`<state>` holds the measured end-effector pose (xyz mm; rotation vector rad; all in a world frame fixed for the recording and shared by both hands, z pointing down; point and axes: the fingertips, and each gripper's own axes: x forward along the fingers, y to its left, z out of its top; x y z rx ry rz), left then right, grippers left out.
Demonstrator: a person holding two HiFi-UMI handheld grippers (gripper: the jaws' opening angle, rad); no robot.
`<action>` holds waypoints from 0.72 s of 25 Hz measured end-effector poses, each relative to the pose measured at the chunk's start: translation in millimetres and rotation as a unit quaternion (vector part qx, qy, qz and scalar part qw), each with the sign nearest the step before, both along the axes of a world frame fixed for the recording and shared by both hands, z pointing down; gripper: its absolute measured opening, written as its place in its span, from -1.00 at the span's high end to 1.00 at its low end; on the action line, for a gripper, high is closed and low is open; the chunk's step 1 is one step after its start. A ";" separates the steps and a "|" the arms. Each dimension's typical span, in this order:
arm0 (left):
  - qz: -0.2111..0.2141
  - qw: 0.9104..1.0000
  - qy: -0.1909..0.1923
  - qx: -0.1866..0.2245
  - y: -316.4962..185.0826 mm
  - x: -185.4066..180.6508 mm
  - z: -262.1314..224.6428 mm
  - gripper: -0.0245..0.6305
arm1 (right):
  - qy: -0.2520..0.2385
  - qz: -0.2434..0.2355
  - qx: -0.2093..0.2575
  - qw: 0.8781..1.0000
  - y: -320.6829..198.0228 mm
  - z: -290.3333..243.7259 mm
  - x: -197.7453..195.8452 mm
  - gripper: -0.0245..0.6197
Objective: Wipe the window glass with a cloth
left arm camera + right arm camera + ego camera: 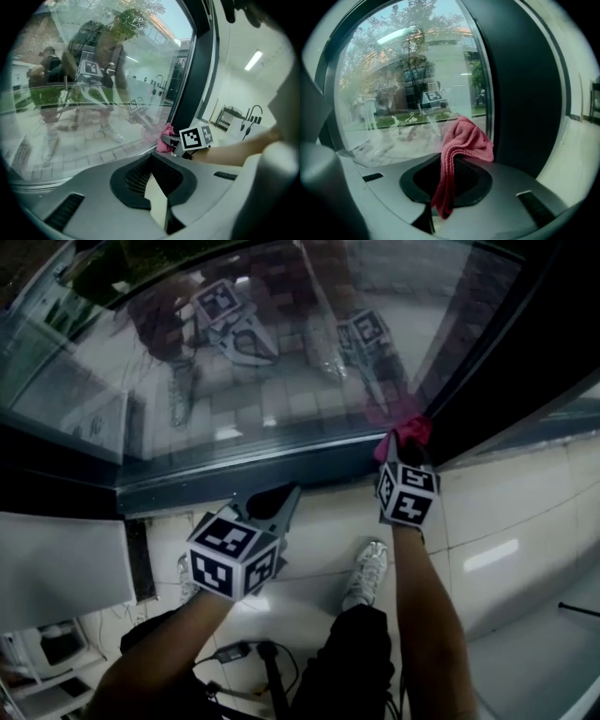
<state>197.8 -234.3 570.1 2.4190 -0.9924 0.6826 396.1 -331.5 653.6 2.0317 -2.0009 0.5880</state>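
One cloth [461, 143], gripped lengthwise by right gripper [457, 161], points toward glass [281, 352].

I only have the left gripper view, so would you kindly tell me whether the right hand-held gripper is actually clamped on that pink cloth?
Observer: Yes. In the right gripper view the right hand-held gripper is shut on the cloth, and one end hangs down between its jaws.
Operator: Thanks. Where does my left one sit?
Observer: In the head view the left hand-held gripper points at the window's lower frame, below the glass.
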 end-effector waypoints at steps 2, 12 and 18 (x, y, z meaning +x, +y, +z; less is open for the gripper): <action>-0.010 1.000 0.001 -0.003 2.8 -16.4 -1.7 0.93 | 0.016 -0.018 -0.007 1.000 1.8 -6.4 -11.3 0.75; -0.077 0.996 0.034 0.015 5.9 -105.6 -17.1 0.93 | 0.062 -0.087 -0.031 0.994 9.3 -17.9 -92.9 0.74; -0.119 0.992 0.033 0.009 4.4 -129.5 -5.6 0.93 | 0.064 -0.109 -0.045 0.991 3.3 -17.6 -103.7 0.74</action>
